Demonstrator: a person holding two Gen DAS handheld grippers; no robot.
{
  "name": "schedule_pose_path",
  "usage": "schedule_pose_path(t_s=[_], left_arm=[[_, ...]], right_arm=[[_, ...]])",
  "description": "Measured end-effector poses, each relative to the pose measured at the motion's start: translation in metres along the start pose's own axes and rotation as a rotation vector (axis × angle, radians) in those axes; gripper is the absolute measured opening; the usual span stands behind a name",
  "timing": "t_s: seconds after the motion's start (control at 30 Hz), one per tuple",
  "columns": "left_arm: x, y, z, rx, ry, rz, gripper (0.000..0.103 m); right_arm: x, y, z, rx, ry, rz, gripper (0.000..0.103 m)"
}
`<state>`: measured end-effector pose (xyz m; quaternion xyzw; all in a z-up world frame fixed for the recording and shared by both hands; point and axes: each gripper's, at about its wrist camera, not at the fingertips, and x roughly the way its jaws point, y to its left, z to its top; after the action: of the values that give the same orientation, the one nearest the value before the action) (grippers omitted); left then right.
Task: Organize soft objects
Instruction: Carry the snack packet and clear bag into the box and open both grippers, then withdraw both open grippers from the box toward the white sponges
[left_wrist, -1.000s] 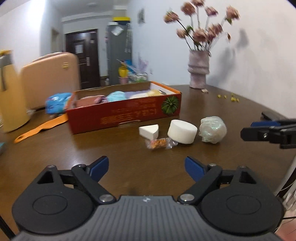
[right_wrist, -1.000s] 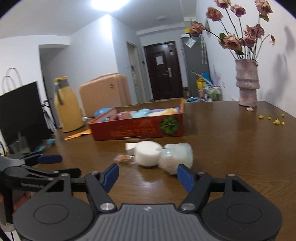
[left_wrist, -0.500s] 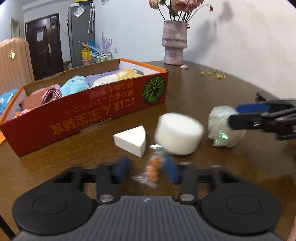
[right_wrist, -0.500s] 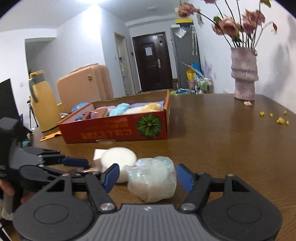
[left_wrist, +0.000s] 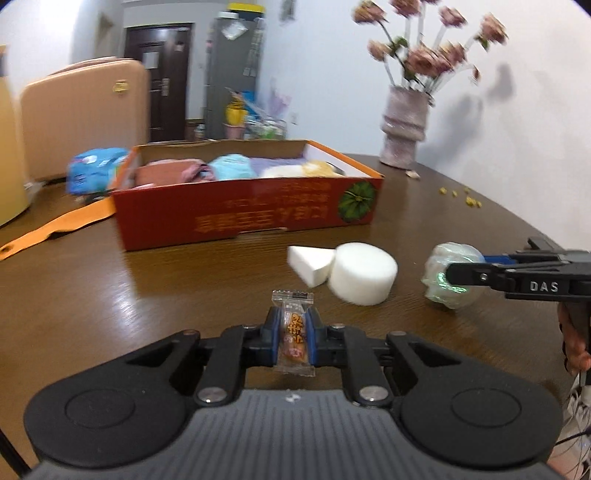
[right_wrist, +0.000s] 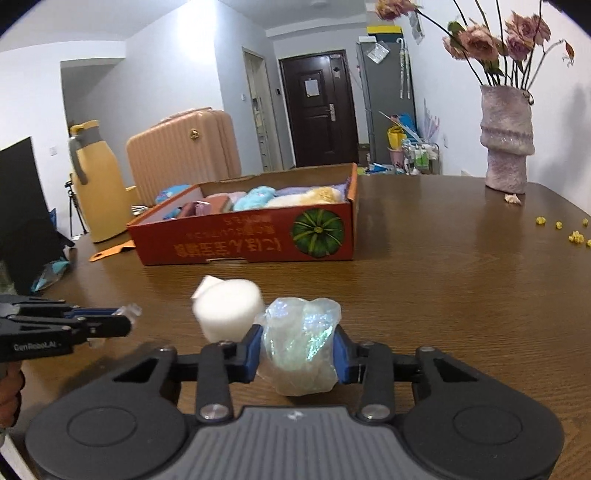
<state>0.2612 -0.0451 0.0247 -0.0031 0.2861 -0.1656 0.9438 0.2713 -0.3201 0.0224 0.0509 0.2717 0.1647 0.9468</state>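
My left gripper (left_wrist: 291, 334) is shut on a small clear candy packet (left_wrist: 293, 332) with orange print, held just above the brown table. My right gripper (right_wrist: 297, 352) is shut on a crinkly iridescent plastic ball (right_wrist: 301, 347); it also shows in the left wrist view (left_wrist: 443, 273). A white round sponge (left_wrist: 362, 273) and a white wedge sponge (left_wrist: 308, 260) lie on the table between the grippers and the red cardboard box (left_wrist: 243, 218). The box holds several soft plush items. The round sponge (right_wrist: 227, 306) sits just left of the ball.
A pink vase with dried flowers (left_wrist: 404, 140) stands at the far right of the table. Yellow crumbs (left_wrist: 461, 195) lie near it. An orange strip (left_wrist: 55, 229) and a blue packet (left_wrist: 94, 173) lie left of the box. A yellow jug (right_wrist: 94, 184) stands far left.
Both grippers have closed: the left one on the candy packet, the right one on the plastic ball. The left gripper has lifted the packet off the table.
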Motion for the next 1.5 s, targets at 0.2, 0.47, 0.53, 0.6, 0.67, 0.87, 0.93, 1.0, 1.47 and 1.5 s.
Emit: schedule_pose_path(t_s=[0.2,0.47,0.53,0.6,0.67,0.87,0.93,1.0,1.47,1.5], left_arm=[[-0.041,0.009,-0.008,-0.052,-0.051,0.027,0.015],[-0.033,0.013,0.041,-0.063,-0.139,-0.065,0.015],[-0.016,0.017,0.067,-0.067,-0.145,-0.088,0.015],[0.007,0.024,0.096,-0.066,-0.152,-0.082,0.015],[0.041,0.035,0.123,-0.085,-0.121,-0.062,0.015],[0.138,0.053,0.152,-0.064,0.032,0.007,0.015],[0.154,0.052,0.148,-0.003,0.047,0.055,0.016],[0.163,0.062,0.145,0.002,0.059,0.068,0.023],[0.121,0.098,0.144,-0.060,-0.012,0.051,0.076],[0.114,0.098,0.147,-0.071,-0.026,0.049,0.076]], right_arm=[[-0.024,0.024,-0.006,-0.029,-0.027,0.052,0.038],[-0.029,0.038,0.029,-0.035,-0.101,0.132,0.036],[-0.020,0.040,0.050,-0.058,-0.124,0.135,0.036],[-0.005,0.040,0.079,-0.080,-0.143,0.137,0.036],[0.019,0.036,0.108,-0.067,-0.151,0.157,0.036],[0.129,0.025,0.174,0.037,-0.017,0.200,0.036],[0.169,0.029,0.185,0.039,0.035,0.200,0.036],[0.208,0.038,0.191,0.016,0.099,0.200,0.036],[0.275,0.071,0.191,-0.039,0.296,0.174,0.071],[0.266,0.069,0.194,-0.041,0.282,0.167,0.071]])
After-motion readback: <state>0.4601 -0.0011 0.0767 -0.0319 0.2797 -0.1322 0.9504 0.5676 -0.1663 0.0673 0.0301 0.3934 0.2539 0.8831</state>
